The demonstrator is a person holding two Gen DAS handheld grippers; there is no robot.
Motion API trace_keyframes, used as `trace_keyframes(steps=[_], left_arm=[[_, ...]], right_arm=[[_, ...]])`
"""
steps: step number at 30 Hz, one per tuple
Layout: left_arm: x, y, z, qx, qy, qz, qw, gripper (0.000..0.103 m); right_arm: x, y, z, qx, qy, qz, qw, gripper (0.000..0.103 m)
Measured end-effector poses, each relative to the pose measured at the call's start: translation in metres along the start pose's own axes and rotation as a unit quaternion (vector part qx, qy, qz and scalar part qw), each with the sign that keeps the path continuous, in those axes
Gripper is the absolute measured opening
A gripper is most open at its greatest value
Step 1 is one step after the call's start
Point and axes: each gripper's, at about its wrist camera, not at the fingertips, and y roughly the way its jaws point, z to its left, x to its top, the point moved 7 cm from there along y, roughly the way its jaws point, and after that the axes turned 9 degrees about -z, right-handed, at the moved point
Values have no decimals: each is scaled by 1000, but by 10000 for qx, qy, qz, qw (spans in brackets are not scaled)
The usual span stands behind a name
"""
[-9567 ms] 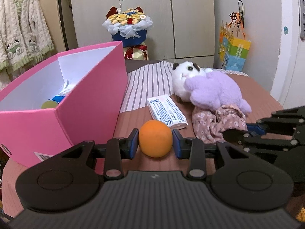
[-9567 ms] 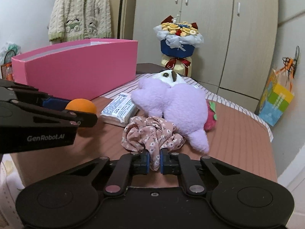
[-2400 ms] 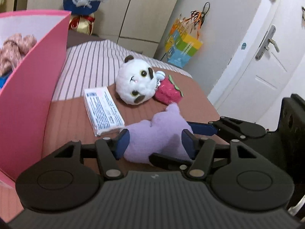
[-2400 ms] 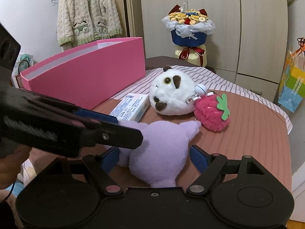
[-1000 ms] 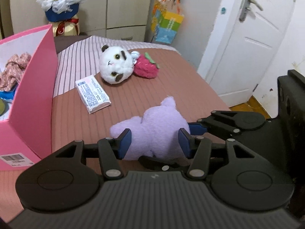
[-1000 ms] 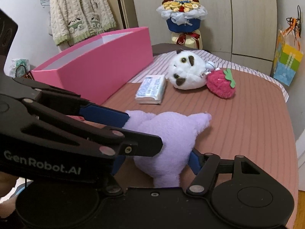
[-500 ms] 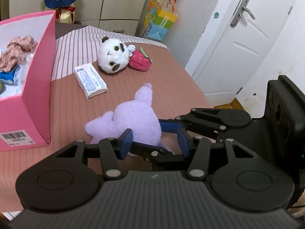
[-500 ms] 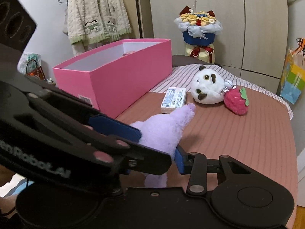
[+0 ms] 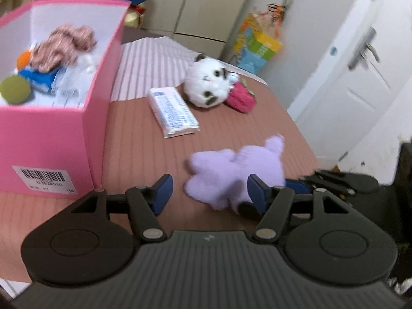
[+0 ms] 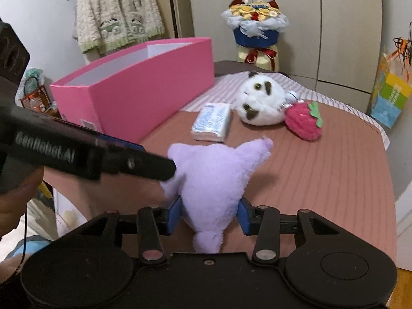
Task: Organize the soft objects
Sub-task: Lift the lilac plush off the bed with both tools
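Two blue-padded jaws of our left gripper [image 9: 208, 193] are standing well apart in the left wrist view, having just been opening; the purple plush [image 9: 237, 170] is lying between them on the brown striped table [image 9: 134, 149], nearer the right pad, and we are not pressing it; the picture is blurring, so we cannot tell whether that pad is touching the fur; beyond it the tissue pack [image 9: 173, 112], the panda plush [image 9: 208, 83] and the strawberry plush [image 9: 240, 97] are resting on the table, while the pink box [image 9: 51, 134] at the left is holding a floral scrunchie [image 9: 65, 45], an orange ball [image 9: 24, 59] and a green ball [image 9: 15, 88]. In the right wrist view our right gripper [image 10: 208, 217] is clamping the purple plush [image 10: 213, 177] at its lower body, both pads pressing into the fur, its jaws having just been opening slightly; the left gripper's [image 10: 159, 170] dark finger is reaching in from the left, its tip against the plush; the pink box [image 10: 144, 87] is standing behind, with the panda plush [image 10: 260, 103] and the strawberry plush [image 10: 303, 122] touching each other beside the tissue pack [image 10: 212, 122].
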Motion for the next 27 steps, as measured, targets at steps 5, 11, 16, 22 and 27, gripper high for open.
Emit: trace_keyframes(steps=[5,11,16,22,27], left_arm=[[-1,14,-7,131,291,-146,9994,61],[7,24,-14,231,682,-303,9969,57],[12,34,-19,-59,560,-104,9984,57],[9,45,-19,-193,483,147,9985,46],[6,48,-14,-292,92,373,9988,43]], right_arm=[[-2,4,-7,-57,33,-13,10000,64],[-5,15,-16,-337,-294,25,9990,84],[0,20,-22,-129,-43,-22,9999,84],[-1,26,-14,-183,-153,-160,9996,81],[-2,23,-9,-302,-164,-214,9992,71]])
